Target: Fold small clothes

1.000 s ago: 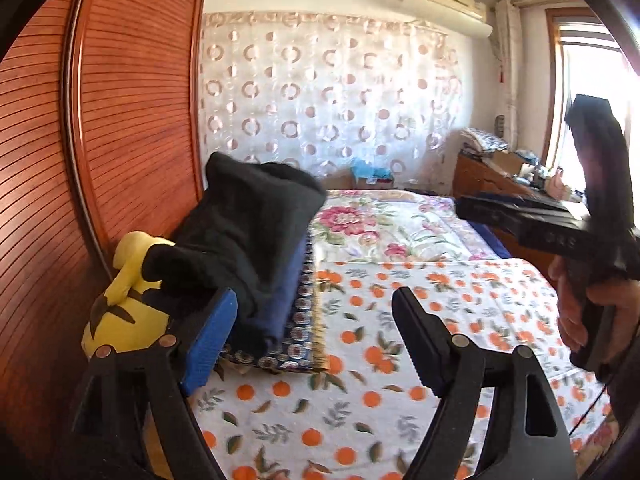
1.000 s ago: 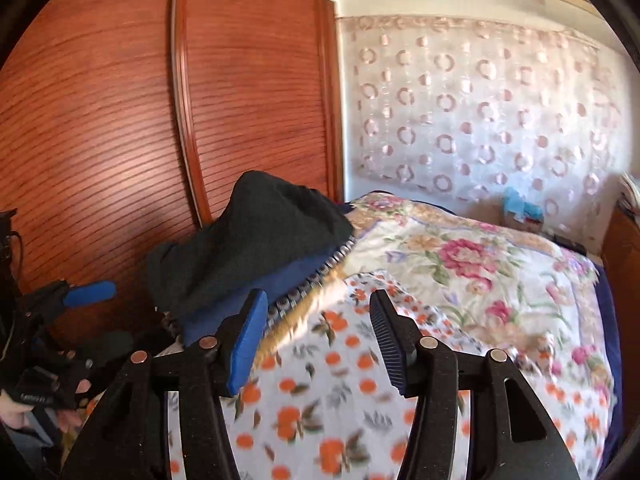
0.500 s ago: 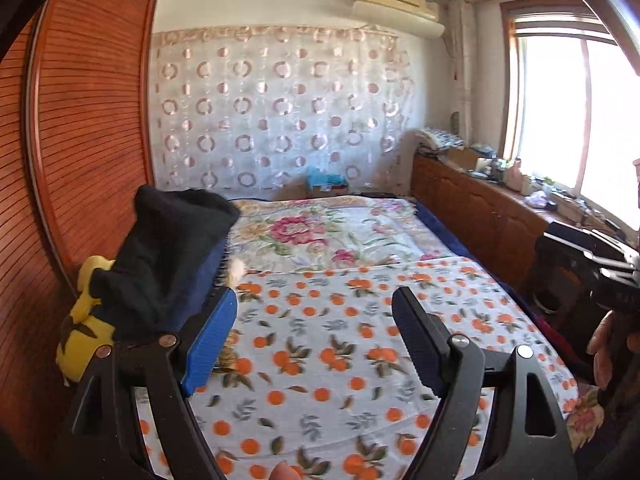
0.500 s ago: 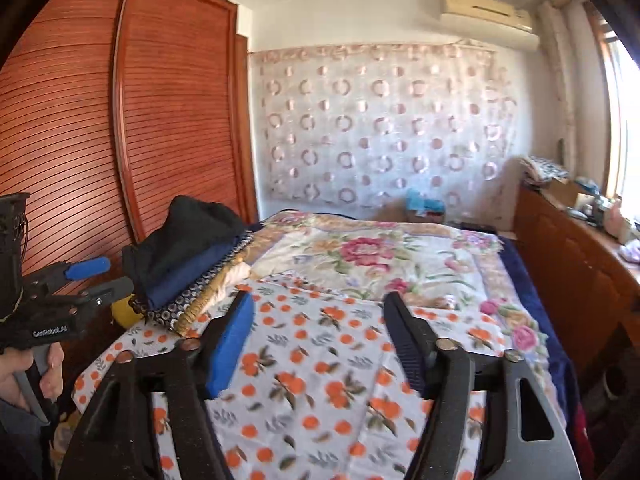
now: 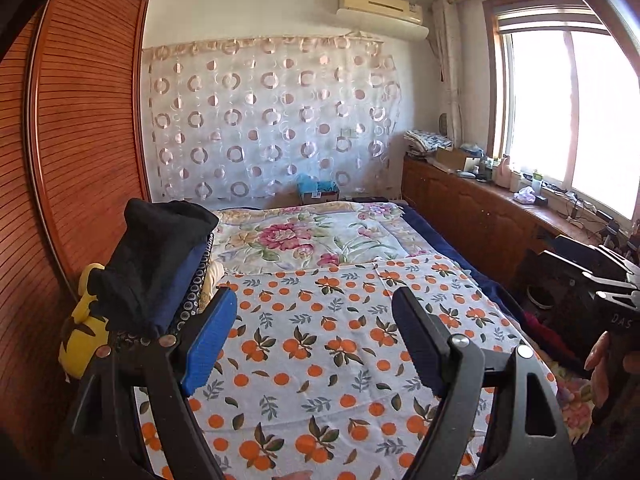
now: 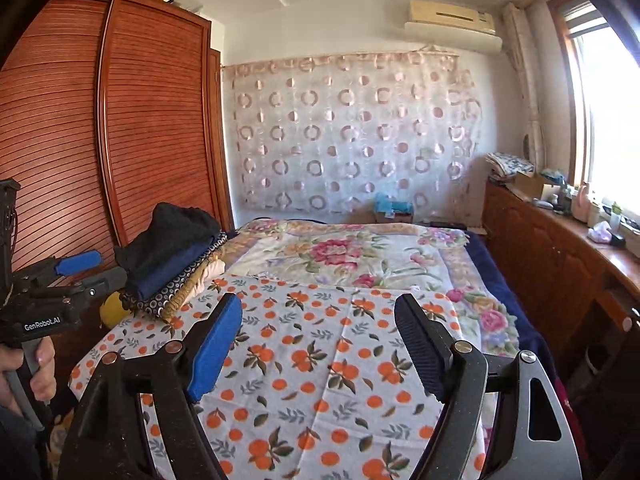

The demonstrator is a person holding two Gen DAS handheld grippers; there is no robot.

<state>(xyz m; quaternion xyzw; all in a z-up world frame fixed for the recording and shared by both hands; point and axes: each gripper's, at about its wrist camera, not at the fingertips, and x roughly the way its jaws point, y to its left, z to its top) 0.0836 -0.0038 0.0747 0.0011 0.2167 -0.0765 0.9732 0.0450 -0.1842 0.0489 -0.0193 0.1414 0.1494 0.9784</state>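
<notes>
A pile of folded clothes (image 5: 160, 264), black on top of navy and patterned pieces, lies at the left edge of the bed on the orange-print sheet (image 5: 320, 340). My left gripper (image 5: 316, 320) hovers open over that sheet, right of the pile and apart from it, with nothing between its fingers. In the right wrist view the pile (image 6: 172, 256) lies far left, and my right gripper (image 6: 320, 328) stands open and empty over the sheet (image 6: 320, 380). The left gripper (image 6: 96, 270) shows at that view's left edge, held by a hand (image 6: 36, 368).
A yellow plush toy (image 5: 80, 344) sits wedged between the pile and the slatted wooden wardrobe (image 5: 80, 160). A floral quilt (image 5: 304, 240) covers the far half of the bed. A cluttered wooden cabinet (image 5: 472, 208) runs along the right under the window.
Both grippers have drawn back from the clothes pile, so the whole bed now shows. The right gripper's jaws stand wider than before. The pile has stayed in place.
</notes>
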